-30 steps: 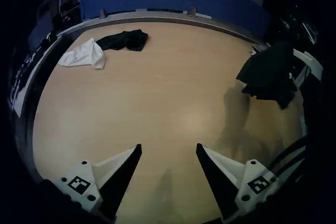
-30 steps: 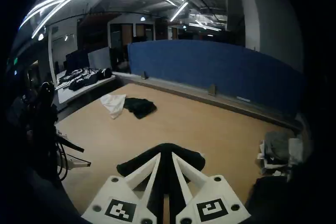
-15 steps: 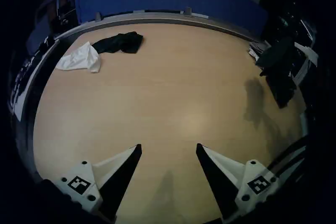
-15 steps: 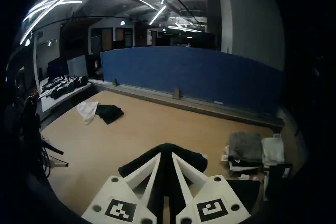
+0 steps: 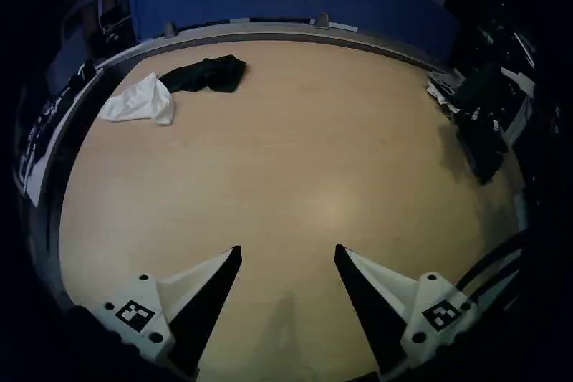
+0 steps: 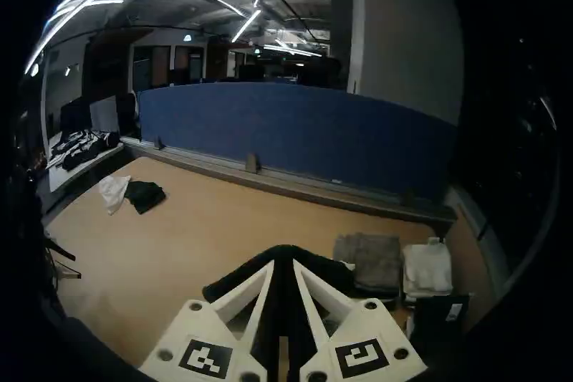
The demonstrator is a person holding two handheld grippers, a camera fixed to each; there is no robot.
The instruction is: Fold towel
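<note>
The dark towel (image 6: 326, 273) is mostly hidden behind the right gripper (image 6: 284, 262), pinched in its jaws.

The towel (image 6: 324, 269) is a dark, almost black cloth, bunched up and unfolded. It is pinched between the closed fingers of the right gripper (image 6: 285, 259), and its crumpled bulk spills out on both sides of the fingertips. In the left gripper view the towel (image 5: 481, 144) hangs as a limp dark mass at the far right edge of the wooden table (image 5: 301, 153).

Table (image 5: 286, 153): white towel (image 5: 136, 101), black towel (image 5: 208, 74)
</note>
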